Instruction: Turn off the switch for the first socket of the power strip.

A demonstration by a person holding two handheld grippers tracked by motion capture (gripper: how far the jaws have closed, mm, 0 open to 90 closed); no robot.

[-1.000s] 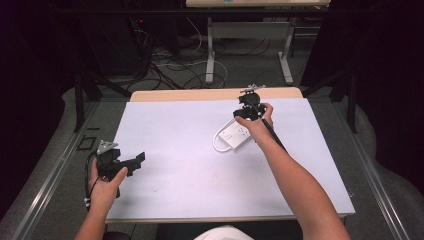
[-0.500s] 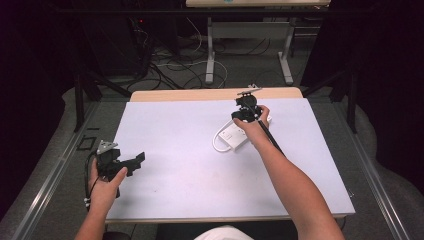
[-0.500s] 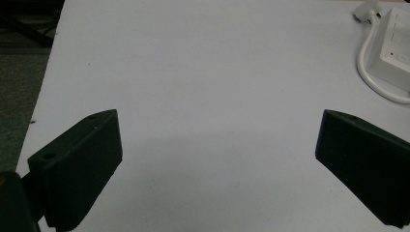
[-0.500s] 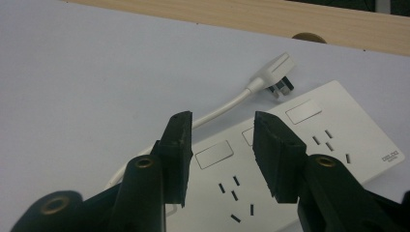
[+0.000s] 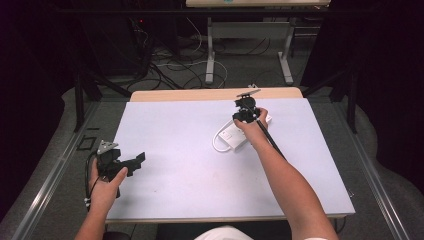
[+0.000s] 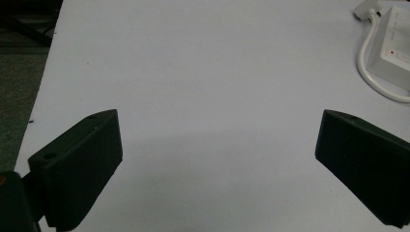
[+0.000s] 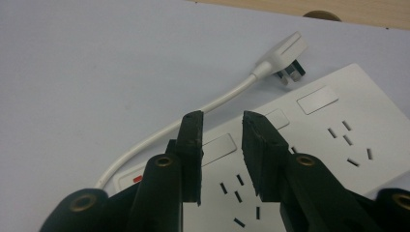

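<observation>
Where dark surrounds — white table point(image 5: 170, 195).

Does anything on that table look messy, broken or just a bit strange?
Nothing looks broken or spilled. The white power strip lies flat but at an angle to the table edges, its short cord looping round to an unplugged plug beside it. The right tool, its jaws just closing with nothing between them, hovers over its switches.
</observation>
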